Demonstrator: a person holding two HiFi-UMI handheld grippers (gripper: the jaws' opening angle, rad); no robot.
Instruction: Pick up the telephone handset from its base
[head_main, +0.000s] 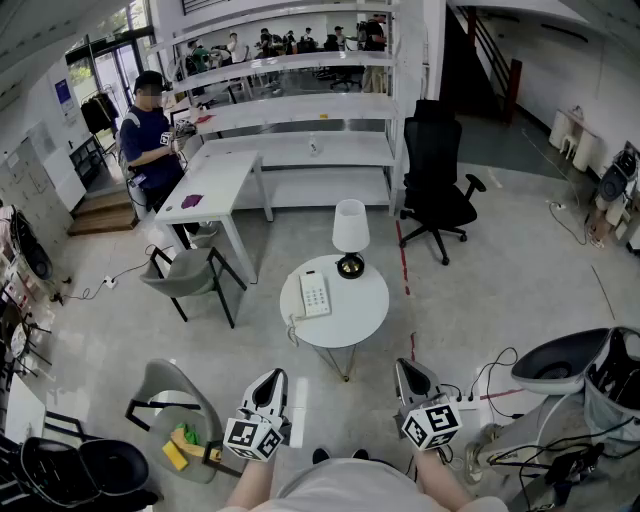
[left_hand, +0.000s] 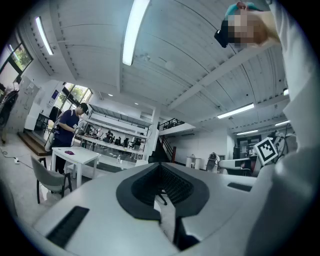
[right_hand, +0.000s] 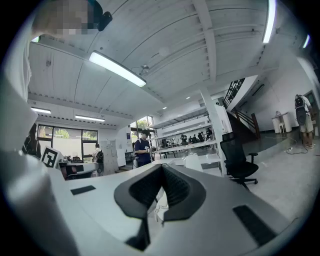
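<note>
Telephone (head_main: 314, 294): on the round tabletop (head_main: 365, 312), beside the lamp (head_main: 350, 238).
Your left gripper (head_main: 271, 378): jaws together, empty, well short of the tabletop.
Your right gripper (head_main: 405, 367): jaws together, empty, equally short.

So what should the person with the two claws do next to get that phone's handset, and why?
Probably step forward and carry the claws toward the round table. The telephone lies there beside the lamp, handset not yet lifted, while the left claw and right claw hang close to the person's body, well short of it, both closed and empty.
</note>
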